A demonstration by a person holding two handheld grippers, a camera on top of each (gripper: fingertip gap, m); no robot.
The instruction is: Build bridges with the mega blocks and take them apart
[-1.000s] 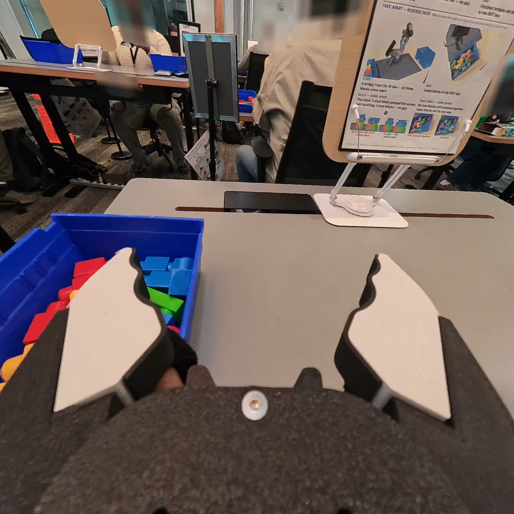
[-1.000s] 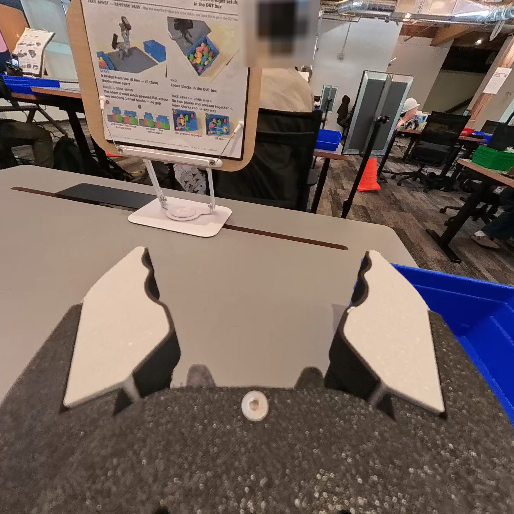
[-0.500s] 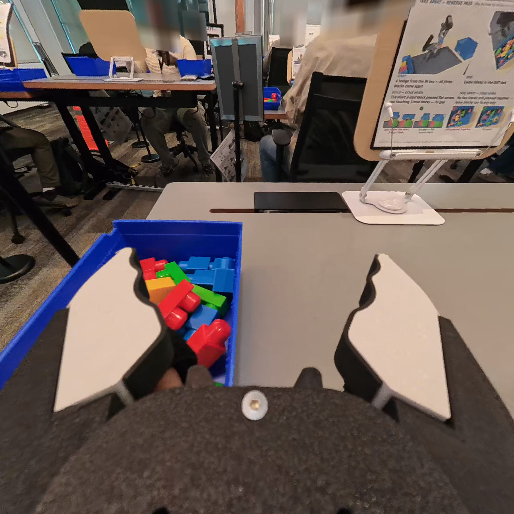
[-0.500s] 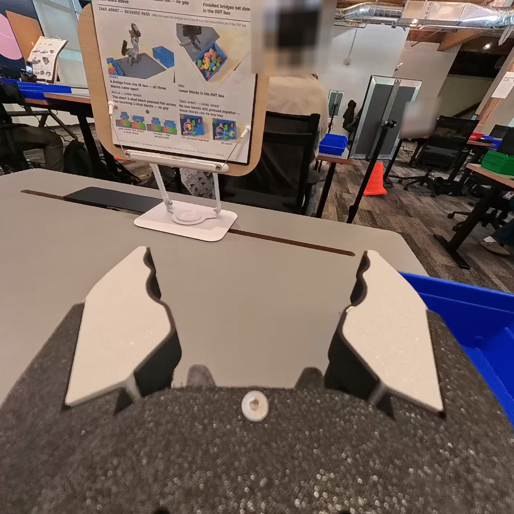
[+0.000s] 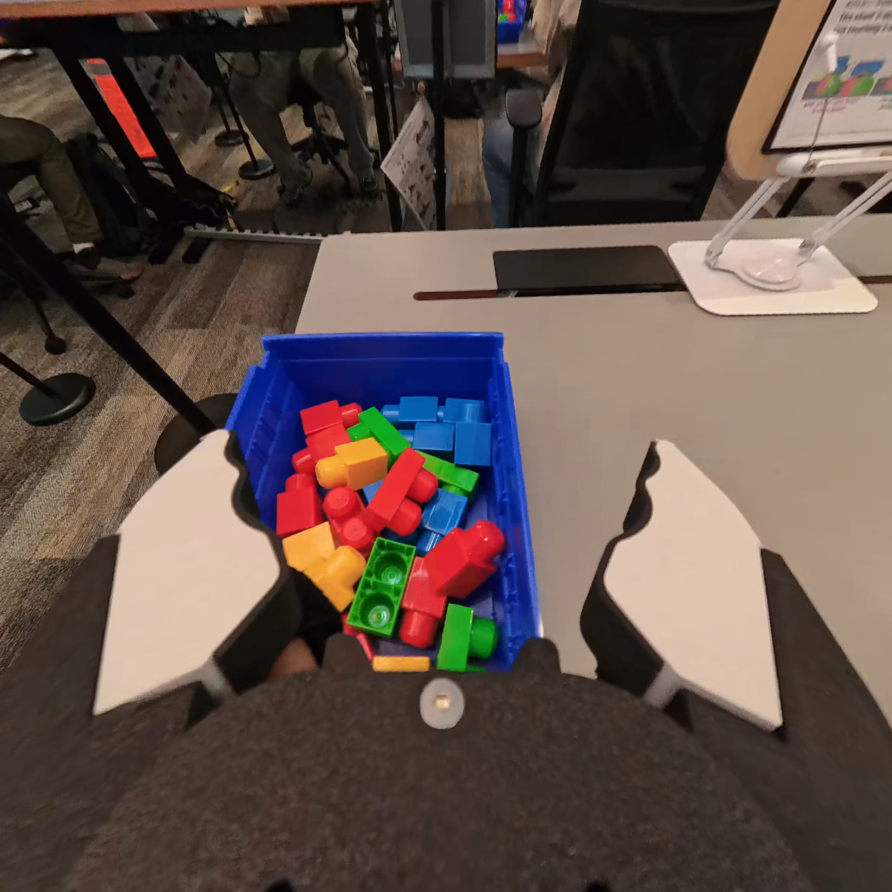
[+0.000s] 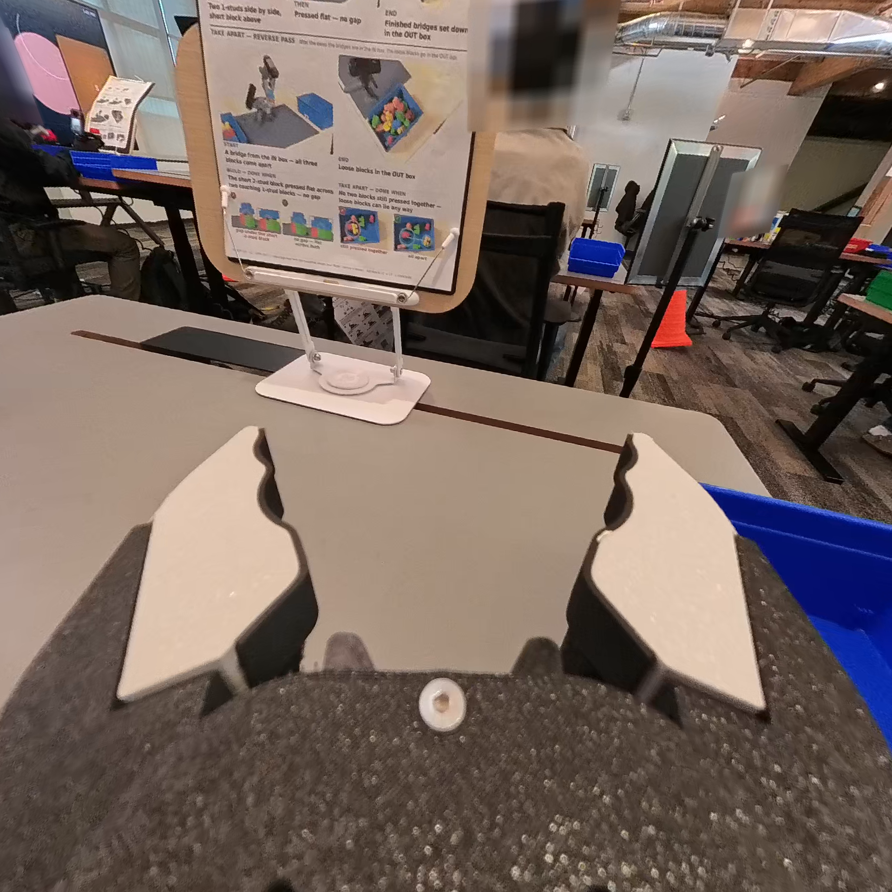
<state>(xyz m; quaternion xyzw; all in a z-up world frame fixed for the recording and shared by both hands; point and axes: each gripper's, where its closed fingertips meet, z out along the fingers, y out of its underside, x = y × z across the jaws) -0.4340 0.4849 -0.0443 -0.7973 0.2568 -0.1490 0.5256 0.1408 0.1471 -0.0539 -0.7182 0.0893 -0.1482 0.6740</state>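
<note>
A blue bin [image 5: 381,352] at the table's left edge holds several loose mega blocks: red [image 5: 463,555], green [image 5: 381,584], yellow [image 5: 359,463] and blue [image 5: 453,434]. My left gripper [image 5: 439,449] is open and empty, held above the bin and looking down into it. My right gripper [image 6: 444,444] is open and empty above the bare grey table [image 6: 434,531]. A second blue bin [image 6: 830,545] stands just right of it; its inside is mostly out of view.
An instruction board on a white stand [image 6: 345,386] stands at the table's far side, next to a black plate [image 5: 584,268] and a cable slot. Beyond are chairs, other desks, seated people, a tripod and an orange cone [image 6: 673,321].
My left gripper has swung left and tilted down, so the bin of blocks now lies between its fingers. My right gripper has drifted slightly; both stay open.
</note>
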